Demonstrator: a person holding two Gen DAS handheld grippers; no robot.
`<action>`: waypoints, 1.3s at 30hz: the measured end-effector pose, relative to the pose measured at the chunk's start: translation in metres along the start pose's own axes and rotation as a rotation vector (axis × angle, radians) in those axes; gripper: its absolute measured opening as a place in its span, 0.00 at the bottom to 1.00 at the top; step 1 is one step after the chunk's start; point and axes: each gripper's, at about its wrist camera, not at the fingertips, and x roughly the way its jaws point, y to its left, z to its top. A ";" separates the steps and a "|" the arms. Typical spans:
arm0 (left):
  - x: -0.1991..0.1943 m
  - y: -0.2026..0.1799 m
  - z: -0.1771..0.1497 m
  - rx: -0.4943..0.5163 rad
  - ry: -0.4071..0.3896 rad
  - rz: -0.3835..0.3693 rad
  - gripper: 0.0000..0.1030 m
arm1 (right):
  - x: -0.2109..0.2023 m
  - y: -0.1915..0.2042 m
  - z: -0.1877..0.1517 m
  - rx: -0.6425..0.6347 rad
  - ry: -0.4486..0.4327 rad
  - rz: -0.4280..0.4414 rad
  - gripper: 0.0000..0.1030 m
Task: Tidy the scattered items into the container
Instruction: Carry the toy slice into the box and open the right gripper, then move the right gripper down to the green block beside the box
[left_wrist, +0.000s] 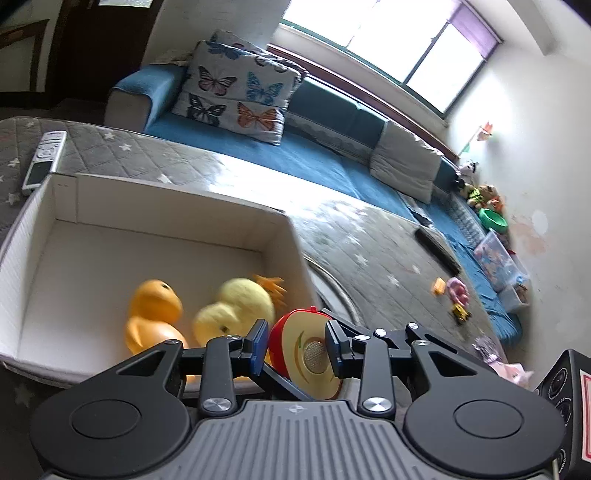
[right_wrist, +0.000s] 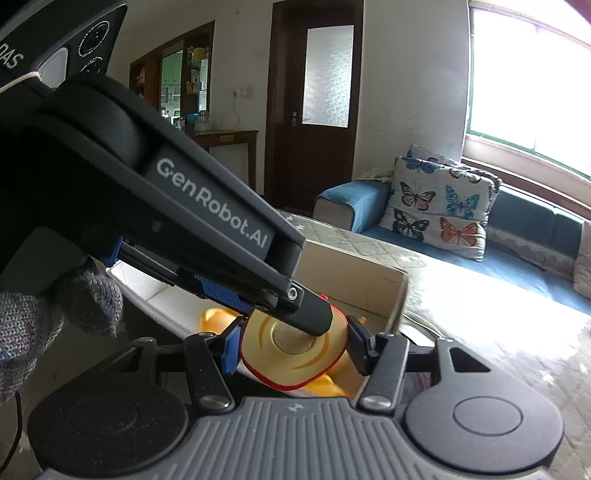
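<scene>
Here, the left gripper (left_wrist: 297, 345) is clamped on a toy apple half (left_wrist: 308, 350), red-skinned with a pale yellow cut face, holding it over the near right corner of an open white cardboard box (left_wrist: 177, 206) that sits on a grey star-patterned quilt (left_wrist: 122, 147). Inside the box lie an orange rubber duck (left_wrist: 153, 314) and, just beside it, a fluffy yellow plush chick (left_wrist: 236, 308). In the right wrist view the right gripper (right_wrist: 291, 349) has its fingers set either side of the same apple half (right_wrist: 295, 363), though whether they grip it cannot be told; more small toys (left_wrist: 456, 295) lie well apart on the quilt.
</scene>
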 end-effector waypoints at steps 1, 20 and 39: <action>0.001 0.004 0.002 -0.003 -0.001 0.005 0.35 | 0.006 0.000 0.002 0.001 0.002 0.007 0.55; 0.008 0.057 0.008 -0.109 -0.015 0.062 0.35 | 0.041 0.003 -0.003 0.022 0.034 0.042 0.56; -0.033 0.036 -0.036 -0.068 -0.034 0.067 0.35 | -0.025 0.013 -0.031 -0.002 0.032 0.009 0.73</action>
